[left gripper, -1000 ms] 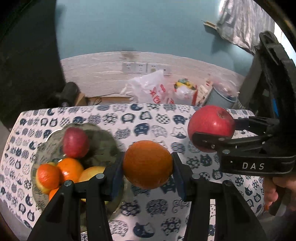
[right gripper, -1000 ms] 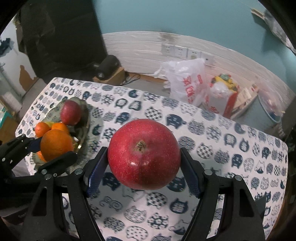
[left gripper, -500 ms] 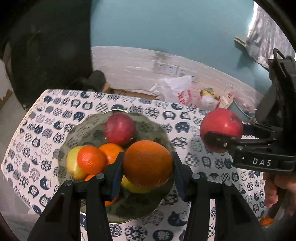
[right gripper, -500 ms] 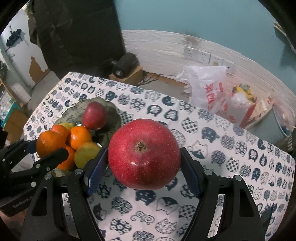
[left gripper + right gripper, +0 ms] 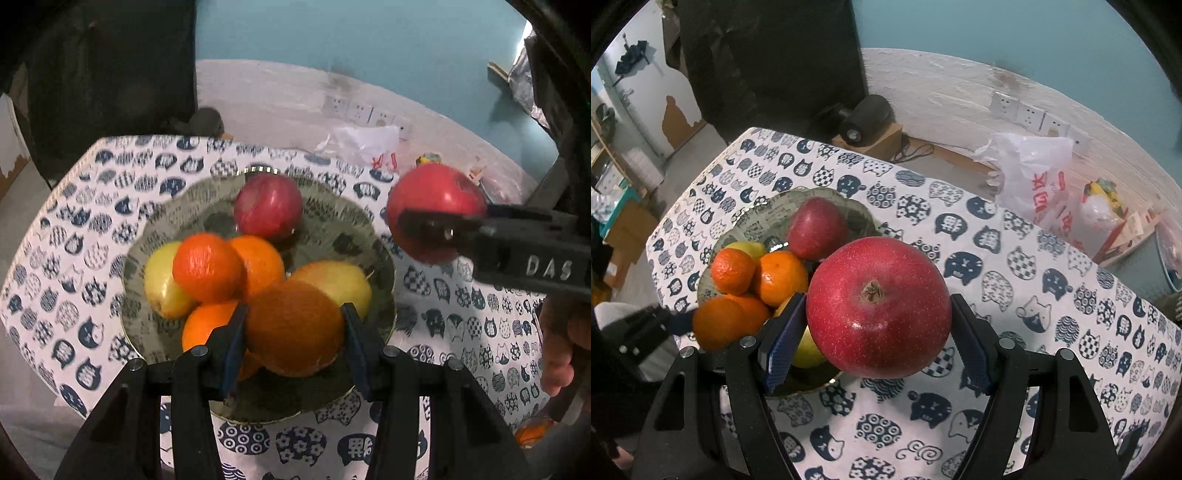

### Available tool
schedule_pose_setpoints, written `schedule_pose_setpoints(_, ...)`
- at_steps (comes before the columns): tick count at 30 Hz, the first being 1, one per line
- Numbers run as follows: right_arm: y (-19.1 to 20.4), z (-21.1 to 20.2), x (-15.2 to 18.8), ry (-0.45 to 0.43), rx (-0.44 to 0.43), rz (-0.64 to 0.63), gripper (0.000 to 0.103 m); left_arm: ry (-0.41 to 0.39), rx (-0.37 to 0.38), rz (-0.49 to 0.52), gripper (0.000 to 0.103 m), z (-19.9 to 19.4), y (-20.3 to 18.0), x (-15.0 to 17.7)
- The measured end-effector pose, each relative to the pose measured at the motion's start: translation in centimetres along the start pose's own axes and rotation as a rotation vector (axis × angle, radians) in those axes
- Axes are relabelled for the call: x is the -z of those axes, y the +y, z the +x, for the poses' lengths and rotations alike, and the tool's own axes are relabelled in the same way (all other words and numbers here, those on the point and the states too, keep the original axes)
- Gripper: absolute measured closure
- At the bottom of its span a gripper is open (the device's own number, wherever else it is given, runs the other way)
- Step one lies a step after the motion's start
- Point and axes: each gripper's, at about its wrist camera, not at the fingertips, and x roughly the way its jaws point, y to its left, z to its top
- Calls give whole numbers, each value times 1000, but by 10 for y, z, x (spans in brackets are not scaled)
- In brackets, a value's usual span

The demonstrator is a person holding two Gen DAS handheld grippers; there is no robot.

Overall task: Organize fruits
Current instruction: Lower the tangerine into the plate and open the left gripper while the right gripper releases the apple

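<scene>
Over the near side of the glass bowl [image 5: 380,236], which sits toward the left edge of the tabletop [image 5: 1015,258], the left hand-held gripper [image 5: 295,328] is clamped on a large orange [image 5: 295,326], both blue pads pressed to its sides. Just off the bowl's right rim, the right hand-held gripper [image 5: 879,314] grips a big red apple [image 5: 879,306] with its stem end turned up toward the camera; its axis runs roughly along the fingers.

The left wrist view looks almost straight down into the bowl and shows six fruits lying there: one red apple [image 5: 267,206] at the far side, three oranges [image 5: 207,266] and two yellow fruits [image 5: 159,284], one left, one right. It also shows the right hand-held gripper from the side, lettered "DAS", and the fingers of the person's hand [image 5: 561,339] holding it.

The right wrist view hides part of that pile behind the big apple, but shows more beyond the tabletop's far edge: a white plastic bag [image 5: 1034,173] on the floor, wall sockets [image 5: 1030,110], and a dark cylindrical object on a box [image 5: 864,118]. The left gripper shows only as a blurred dark shape at its left edge.
</scene>
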Motion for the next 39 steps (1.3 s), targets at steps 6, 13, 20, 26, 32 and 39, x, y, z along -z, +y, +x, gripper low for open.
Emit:
schedule_pose_setpoints(6,11,11,-6,11,-6,-17,27,-16,-4,-11,51,-1,6,-1)
schedule_pose_setpoints(13,20,24,-12,21,-11,-30,27,-30,-17,-28,50,-4,13,-3)
schedule_pose_setpoints(20,26,40,-18,40,-19,-39,27,-51,-37,-56,48,-9,26,-5)
schedule_pose_setpoints(26,32,51,-20,62,-31,-53,27,-51,-44,-88,48,-9,37,-7)
schedule_pose_setpoints(32,35,59,-19,82,-39,-63,26,-52,-46,-101,47,-9,40,-7)
schedule_pose_setpoints(39,29,58,-21,86,-35,-39,26,-67,-68,-120,37,-13,45,-10)
